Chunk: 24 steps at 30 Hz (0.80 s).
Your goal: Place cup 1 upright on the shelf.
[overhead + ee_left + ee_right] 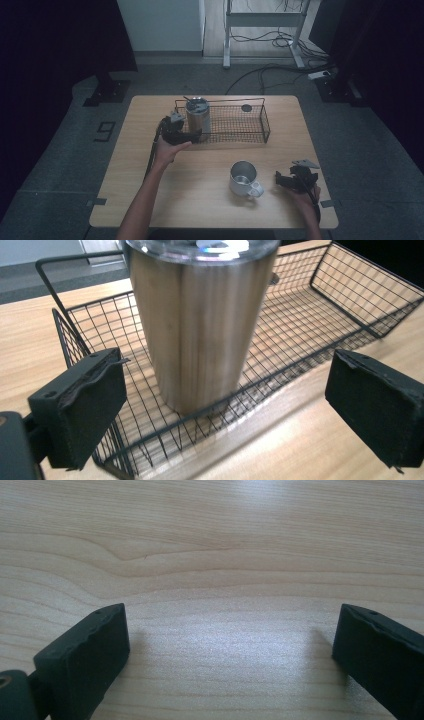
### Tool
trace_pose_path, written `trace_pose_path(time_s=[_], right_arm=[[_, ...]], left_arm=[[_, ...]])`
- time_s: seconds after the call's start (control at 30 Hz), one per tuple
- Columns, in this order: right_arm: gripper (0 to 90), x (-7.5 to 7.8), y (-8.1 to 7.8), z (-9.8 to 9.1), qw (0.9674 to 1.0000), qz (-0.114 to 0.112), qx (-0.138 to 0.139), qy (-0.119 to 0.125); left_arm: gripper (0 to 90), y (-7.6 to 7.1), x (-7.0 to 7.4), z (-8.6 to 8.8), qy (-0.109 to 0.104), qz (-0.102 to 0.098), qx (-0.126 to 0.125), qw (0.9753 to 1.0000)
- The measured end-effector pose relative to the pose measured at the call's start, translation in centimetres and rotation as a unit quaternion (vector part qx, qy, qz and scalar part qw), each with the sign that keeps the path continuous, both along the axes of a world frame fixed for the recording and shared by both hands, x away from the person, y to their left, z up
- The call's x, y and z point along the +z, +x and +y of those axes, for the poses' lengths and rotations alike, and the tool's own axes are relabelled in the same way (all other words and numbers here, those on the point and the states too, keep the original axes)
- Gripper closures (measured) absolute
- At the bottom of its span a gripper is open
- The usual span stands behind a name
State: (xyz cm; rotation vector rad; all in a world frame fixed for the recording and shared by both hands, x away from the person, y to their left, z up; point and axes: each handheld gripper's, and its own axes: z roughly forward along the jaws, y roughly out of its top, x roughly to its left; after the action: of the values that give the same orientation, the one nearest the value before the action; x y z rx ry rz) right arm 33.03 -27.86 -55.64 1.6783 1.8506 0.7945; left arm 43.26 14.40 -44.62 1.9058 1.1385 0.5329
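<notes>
The steel tumbler (198,119) stood upright inside the black wire basket (240,127), at that basket's nine o'clock end, with mesh floor running open from it toward three o'clock. In the left gripper view the tumbler (200,325) rose straight ahead at twelve o'clock, its base resting on the mesh just behind the basket's near rail (280,375); the basket's end wall and raised corner handle stood close at ten o'clock. Its wall was brushed metal, tapering toward the base, and it was capped by a clear lid (210,247) with a lighter tab on top.

The left gripper (183,135) sat at the basket's near corner, just beside the tumbler; its jaws were spread wide, wider than the tumbler, and touched nothing. In its own view the gripper (225,415) had both pads outside the rail, above bare table.

A small dark round thing (246,107) lay in the basket's far corner, at about one o'clock from the tumbler. A steel mug (243,179) with a handle stood on the wooden table (150,115) at five o'clock from the basket, well apart from it.

The right gripper (290,181) rested just beside the mug at its three o'clock, near the table's right edge. Its jaws were wide apart over bare wood grain (225,580), gripping nothing.
</notes>
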Motion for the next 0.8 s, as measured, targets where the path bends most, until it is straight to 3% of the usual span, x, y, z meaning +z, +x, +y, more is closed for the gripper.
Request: trace_pose_path(time_s=[0.23, 0.4, 0.8], right_arm=[[1.5, 0.0, 0.0, 0.0, 1.0000, 0.000, 0.000, -0.001], [1.5, 0.0, 0.0, 0.0, 1.0000, 0.000, 0.000, -0.001], [2.0, 0.0, 0.0, 0.0, 1.0000, 0.000, 0.001, -0.001]], left_arm=[[3.5, -2.3, -0.4, 1.2, -0.009, -0.005, -0.007, 0.9999], [4.0, -3.7, -0.9, 2.2, -0.025, 0.007, -0.014, 0.9996], [5.5, -6.7, -2.9, 4.1, 0.003, 0.019, -0.008, 0.9998]])
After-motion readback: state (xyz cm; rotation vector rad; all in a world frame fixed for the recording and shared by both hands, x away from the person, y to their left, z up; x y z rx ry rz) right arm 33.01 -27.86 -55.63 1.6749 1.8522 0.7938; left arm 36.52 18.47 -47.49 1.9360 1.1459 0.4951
